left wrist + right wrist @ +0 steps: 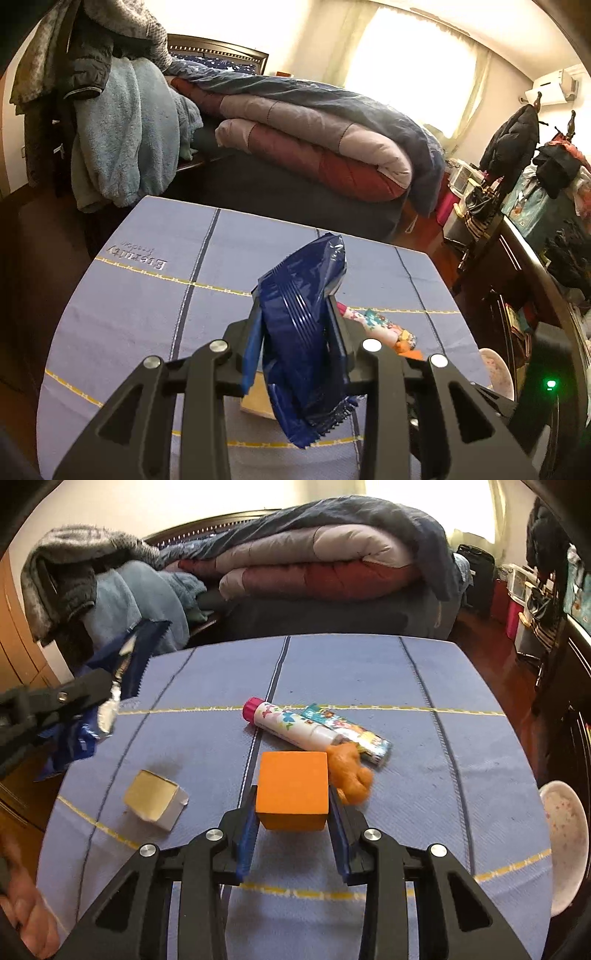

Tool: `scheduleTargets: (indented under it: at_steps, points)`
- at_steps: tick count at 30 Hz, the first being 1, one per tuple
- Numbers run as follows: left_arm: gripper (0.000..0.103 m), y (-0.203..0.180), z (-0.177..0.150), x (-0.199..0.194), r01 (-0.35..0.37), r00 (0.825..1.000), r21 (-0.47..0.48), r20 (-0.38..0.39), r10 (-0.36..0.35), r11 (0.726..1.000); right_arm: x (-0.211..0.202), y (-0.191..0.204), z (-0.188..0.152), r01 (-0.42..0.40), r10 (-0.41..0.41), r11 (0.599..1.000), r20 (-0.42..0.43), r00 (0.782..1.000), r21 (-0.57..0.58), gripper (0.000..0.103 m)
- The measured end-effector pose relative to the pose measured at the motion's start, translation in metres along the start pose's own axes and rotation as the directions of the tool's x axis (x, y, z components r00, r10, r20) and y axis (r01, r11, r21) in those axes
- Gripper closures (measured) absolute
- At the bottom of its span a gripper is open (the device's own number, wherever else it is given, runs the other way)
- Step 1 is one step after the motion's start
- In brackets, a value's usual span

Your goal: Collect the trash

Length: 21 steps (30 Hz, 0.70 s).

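The blue-clothed table ran off both frames' lower edges. The left gripper clamped a blue wrapper, hiding the small box behind it. The right gripper squeezed an orange block, half-covering an orange fuzzy lump, hard to identify.

My left wrist view looks forward and down along its gripper, close above the table, facing the bed. My right wrist view does likewise over its gripper, slightly lower. Both share the blue tablecloth, the folded quilt and the white bowl at the right edge.
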<state>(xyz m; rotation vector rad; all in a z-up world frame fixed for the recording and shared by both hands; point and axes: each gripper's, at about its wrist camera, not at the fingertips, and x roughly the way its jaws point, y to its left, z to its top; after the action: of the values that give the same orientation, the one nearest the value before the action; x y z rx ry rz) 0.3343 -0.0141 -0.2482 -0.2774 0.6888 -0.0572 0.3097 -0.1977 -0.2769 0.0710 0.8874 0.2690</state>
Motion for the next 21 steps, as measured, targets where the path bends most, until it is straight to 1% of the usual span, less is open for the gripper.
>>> scheduleTargets:
  at_steps: [6,12,21]
  points:
    - [0.069,-0.014,-0.002,-0.009,0.017,1.000,0.022,0.008,-0.018,1.000,-0.030,-0.013,-0.007,0.000,0.000,1.000,0.024,1.000,0.018,0.068]
    - [0.069,-0.035,-0.004,-0.021,0.031,0.999,0.060,0.018,-0.032,0.998,-0.049,-0.025,-0.012,0.001,-0.002,1.000,0.035,0.999,0.031,0.068]
    - [0.069,-0.078,-0.006,-0.037,0.070,0.997,0.132,0.032,-0.075,0.989,-0.081,-0.053,-0.026,0.019,-0.024,0.998,0.075,0.997,0.063,0.068]
